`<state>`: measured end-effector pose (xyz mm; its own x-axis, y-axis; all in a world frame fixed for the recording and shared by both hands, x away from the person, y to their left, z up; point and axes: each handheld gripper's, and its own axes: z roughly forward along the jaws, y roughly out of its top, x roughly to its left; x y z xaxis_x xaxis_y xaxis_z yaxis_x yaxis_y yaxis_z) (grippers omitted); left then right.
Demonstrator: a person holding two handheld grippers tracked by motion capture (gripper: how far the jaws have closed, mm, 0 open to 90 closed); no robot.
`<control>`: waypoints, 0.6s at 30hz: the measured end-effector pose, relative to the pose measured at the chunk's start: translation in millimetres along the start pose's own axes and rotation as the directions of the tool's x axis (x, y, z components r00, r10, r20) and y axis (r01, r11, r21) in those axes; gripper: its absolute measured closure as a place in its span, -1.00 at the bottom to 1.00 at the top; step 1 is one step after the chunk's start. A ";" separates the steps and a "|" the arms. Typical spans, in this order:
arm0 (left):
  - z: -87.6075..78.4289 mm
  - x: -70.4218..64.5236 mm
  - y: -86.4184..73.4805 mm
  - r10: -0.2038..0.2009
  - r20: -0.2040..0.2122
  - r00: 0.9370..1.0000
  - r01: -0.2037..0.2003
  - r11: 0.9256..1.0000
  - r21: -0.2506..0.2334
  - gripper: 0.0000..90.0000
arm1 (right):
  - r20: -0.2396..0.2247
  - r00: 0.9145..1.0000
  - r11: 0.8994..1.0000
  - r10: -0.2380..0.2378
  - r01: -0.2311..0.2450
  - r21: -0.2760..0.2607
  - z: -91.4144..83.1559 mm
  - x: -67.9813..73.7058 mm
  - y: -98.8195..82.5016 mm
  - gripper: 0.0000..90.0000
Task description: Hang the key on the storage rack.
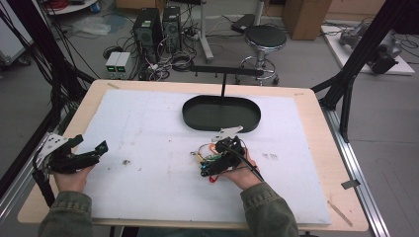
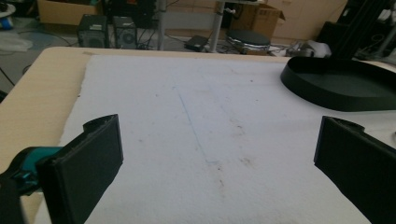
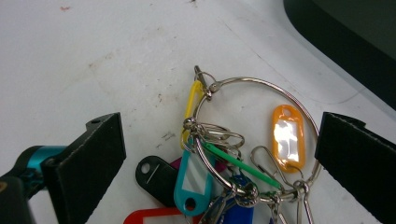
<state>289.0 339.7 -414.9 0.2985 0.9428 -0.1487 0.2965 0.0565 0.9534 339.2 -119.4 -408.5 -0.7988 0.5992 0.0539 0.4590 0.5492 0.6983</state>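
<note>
right gripper (image 3: 219,154): fingers apart, straddling key ring with coloured tags (image 3: 243,154) on bench | left gripper (image 2: 219,158): fingers apart, nothing between

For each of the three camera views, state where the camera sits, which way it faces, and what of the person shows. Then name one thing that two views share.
High view: fixed above the person's side, looking forward and down at the white foam mat; both forearms, left gripper and right gripper show.
Left gripper view: rides the left gripper, facing across bare mat; its open black jaws show.
Right gripper view: rides the right gripper, looking down on the metal ring of coloured key tags between open jaws.
Shared: the black oval tray.
</note>
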 end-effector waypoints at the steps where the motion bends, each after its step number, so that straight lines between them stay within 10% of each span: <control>1: 0.0 -0.1 0.1 -0.001 -0.004 1.000 0.001 1.000 0.002 -0.96 | -0.004 1.000 1.000 -0.010 0.010 0.010 2.1 0.1 2.3 -0.98; 18: 0.0 0.5 0.6 -0.014 -0.009 1.000 0.014 1.000 0.006 -0.96 | -0.029 0.995 0.991 -0.091 0.093 0.098 15.5 8.8 14.0 -0.86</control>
<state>289.3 340.2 -414.5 0.2862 0.9447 -0.1601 0.3062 0.0681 0.9495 344.6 -97.4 -409.3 -0.8483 0.5295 0.0112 0.4184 0.6571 0.6270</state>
